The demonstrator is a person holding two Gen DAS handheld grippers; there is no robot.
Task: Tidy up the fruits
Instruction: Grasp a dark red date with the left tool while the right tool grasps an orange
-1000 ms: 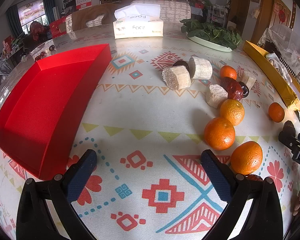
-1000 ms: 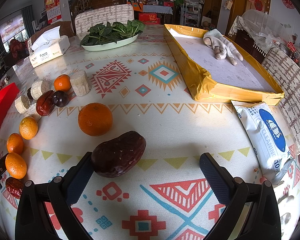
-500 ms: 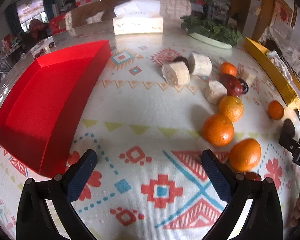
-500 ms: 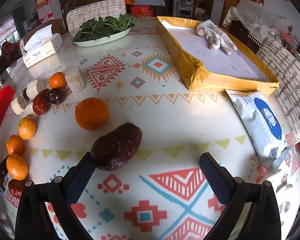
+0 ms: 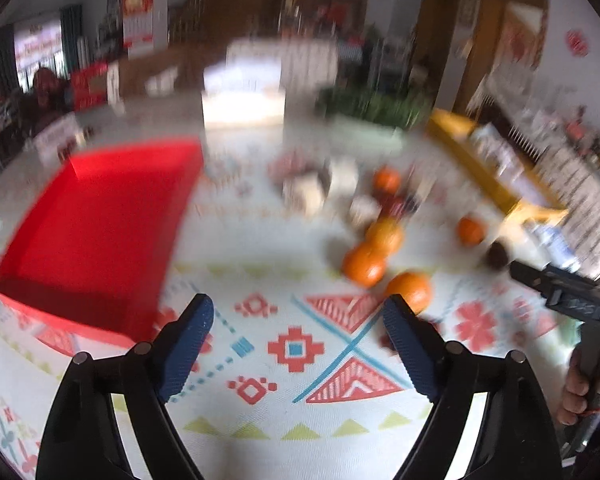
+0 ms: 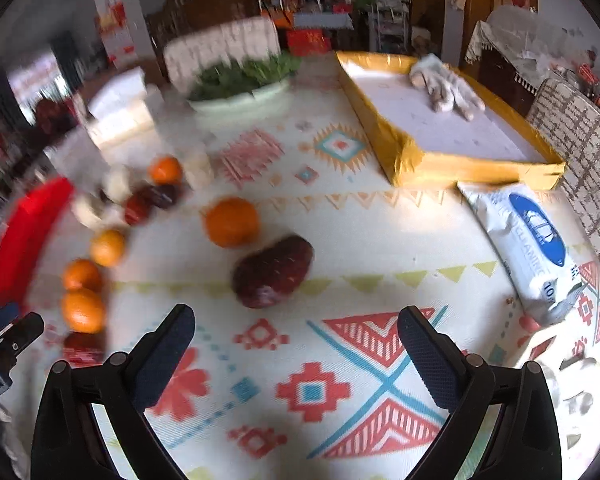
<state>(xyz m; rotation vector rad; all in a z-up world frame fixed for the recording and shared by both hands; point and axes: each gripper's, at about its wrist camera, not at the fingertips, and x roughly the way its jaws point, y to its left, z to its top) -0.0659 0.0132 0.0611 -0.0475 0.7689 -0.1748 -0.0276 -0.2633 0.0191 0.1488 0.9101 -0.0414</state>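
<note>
We look down from each wrist over the patterned table (image 5: 292,240); both views share the oranges (image 6: 231,222) (blurred).

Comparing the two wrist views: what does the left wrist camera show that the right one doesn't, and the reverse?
Only the left wrist view shows the red tray's whole inside and a hand holding the right gripper's handle. Only the right wrist view shows the glove in the yellow tray and the wipes pack. Both show the oranges, the big dark red fruit and the patterned tablecloth.
</note>
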